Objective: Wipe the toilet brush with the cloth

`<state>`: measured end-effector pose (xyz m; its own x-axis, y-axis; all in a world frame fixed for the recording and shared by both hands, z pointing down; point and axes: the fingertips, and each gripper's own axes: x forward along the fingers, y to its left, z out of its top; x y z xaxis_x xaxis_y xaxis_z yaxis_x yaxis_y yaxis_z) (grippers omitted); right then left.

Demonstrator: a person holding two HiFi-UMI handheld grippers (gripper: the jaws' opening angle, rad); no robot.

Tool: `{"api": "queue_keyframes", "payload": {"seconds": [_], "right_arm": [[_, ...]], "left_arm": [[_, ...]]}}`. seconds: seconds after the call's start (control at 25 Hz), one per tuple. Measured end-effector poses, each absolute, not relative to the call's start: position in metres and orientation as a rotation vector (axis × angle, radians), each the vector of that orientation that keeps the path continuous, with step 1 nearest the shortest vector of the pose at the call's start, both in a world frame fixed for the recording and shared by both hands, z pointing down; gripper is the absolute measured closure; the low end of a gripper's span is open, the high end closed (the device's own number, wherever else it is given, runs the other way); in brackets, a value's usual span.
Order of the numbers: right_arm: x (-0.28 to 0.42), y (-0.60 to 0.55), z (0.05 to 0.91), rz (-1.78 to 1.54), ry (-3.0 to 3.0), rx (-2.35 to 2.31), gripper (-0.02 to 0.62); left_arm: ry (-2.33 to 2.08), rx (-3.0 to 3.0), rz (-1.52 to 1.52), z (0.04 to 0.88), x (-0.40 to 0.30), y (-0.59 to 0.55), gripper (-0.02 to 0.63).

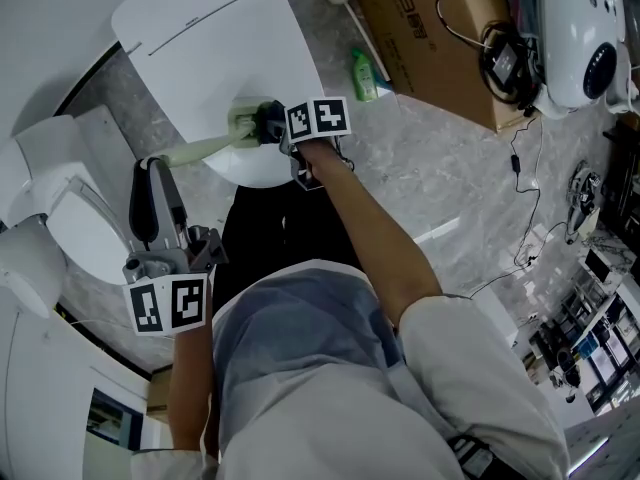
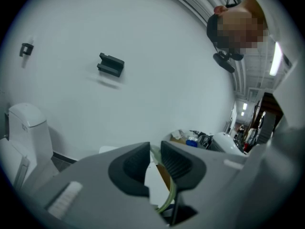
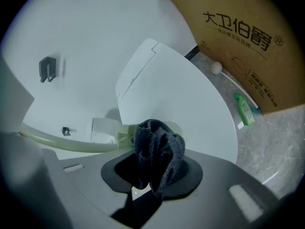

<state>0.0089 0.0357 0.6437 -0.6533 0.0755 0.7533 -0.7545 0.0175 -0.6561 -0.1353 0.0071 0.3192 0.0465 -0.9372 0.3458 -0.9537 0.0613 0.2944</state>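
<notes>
The pale green toilet brush (image 1: 205,146) is held level over the closed white toilet lid (image 1: 190,28). My left gripper (image 1: 157,168) is shut on the near end of its handle, and a strip of that green handle (image 2: 170,194) shows between the almost closed jaws. My right gripper (image 1: 278,128) is shut on a dark bunched cloth (image 1: 268,118), which is pressed against the brush's head end (image 1: 240,123). In the right gripper view the cloth (image 3: 157,147) stands up out of the jaws and touches the brush (image 3: 71,141) where the handle meets the head.
A cardboard box (image 1: 430,28) stands at the back right, with a green bottle (image 1: 364,75) and a white stick (image 1: 350,13) lying on the floor beside it. White fixtures (image 1: 60,228) crowd the left side. Cables and devices (image 1: 580,28) lie to the right.
</notes>
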Motion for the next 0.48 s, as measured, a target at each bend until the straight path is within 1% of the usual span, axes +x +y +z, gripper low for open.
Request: {"api": "queue_keyframes", "payload": {"seconds": [0.2,0.48], "right_arm": [[0.007,0.034,0.648,1.611,-1.681,0.692,0.495],[-0.009,0.038,0.632,1.517,-1.804,0.616,0.494]], "left_arm": [[-1.892,1.882,0.047,0.32,-0.136,0.006,0.606],[-1.888,1.885,0.032,0.319,-0.138,0.004,0.606]]}}
